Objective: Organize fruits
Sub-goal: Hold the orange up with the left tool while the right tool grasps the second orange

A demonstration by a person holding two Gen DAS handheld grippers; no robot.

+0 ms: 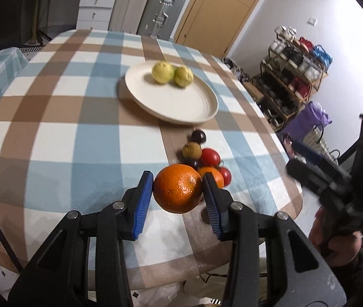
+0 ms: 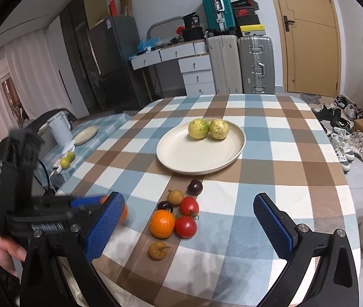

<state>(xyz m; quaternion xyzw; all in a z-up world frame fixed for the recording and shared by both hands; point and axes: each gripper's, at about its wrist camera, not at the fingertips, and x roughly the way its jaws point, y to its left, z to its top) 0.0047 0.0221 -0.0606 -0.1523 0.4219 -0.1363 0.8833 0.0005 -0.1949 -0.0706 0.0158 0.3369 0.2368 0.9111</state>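
Left gripper clamping an orange above the checked table
Right gripper is hovering, fingers wide apart and empty; loose fruit is lying at its 12 o'clock, a smaller orange nearest, then the plate with two green fruits; no writing is readable

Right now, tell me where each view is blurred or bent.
Left wrist view: the plate and the right gripper smear with motion blur, the held orange stays fairly sharp. Right wrist view: table crisp, only the left gripper blurs. Both: fisheye bends the checked tablecloth.
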